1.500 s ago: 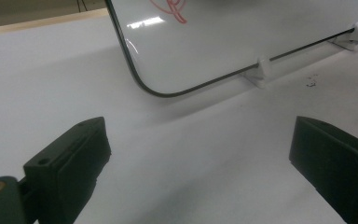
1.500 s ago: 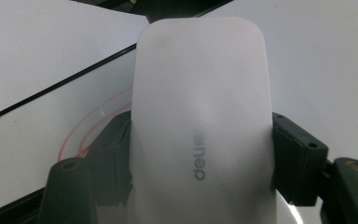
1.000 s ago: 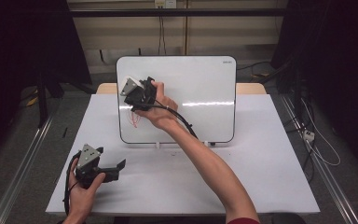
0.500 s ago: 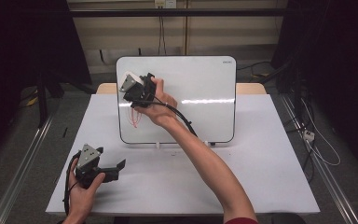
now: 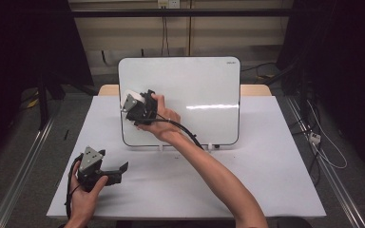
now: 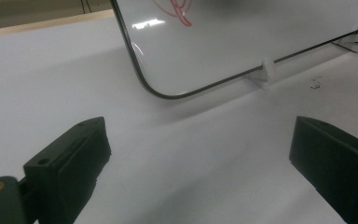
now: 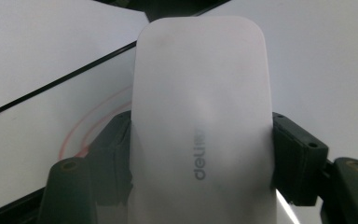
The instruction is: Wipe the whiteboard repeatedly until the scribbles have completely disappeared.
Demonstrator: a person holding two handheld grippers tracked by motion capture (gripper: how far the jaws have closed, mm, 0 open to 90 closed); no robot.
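A big white bench (image 5: 275,185) holds a whiteboard (image 5: 204,95) that stands up on little white feet (image 6: 266,70), leaning back a bit. The job looks like wiping red pen marks off this board. The right tool (image 5: 138,108) is up against the left part of the board, near its left edge. Its two black jaws are squeezed tight on a white eraser (image 7: 200,121), one jaw on each side, and the eraser's flat face points at the board. In the right gripper view, faint red curved lines (image 7: 81,133) show on the board just beside the eraser, so that spot is not clean. In the left gripper view, a darker red scribble (image 6: 177,9) shows near the top of the picture, and it looks untouched. So I think the wiping is only partly done, or maybe just starting. The eraser is picked up and in place, which is the first part. What is left is to rub away the red marks. The left tool (image 5: 116,170) rests low on the bench, near the front left corner and well apart from the board. Its jaws stand wide open with nothing between them.
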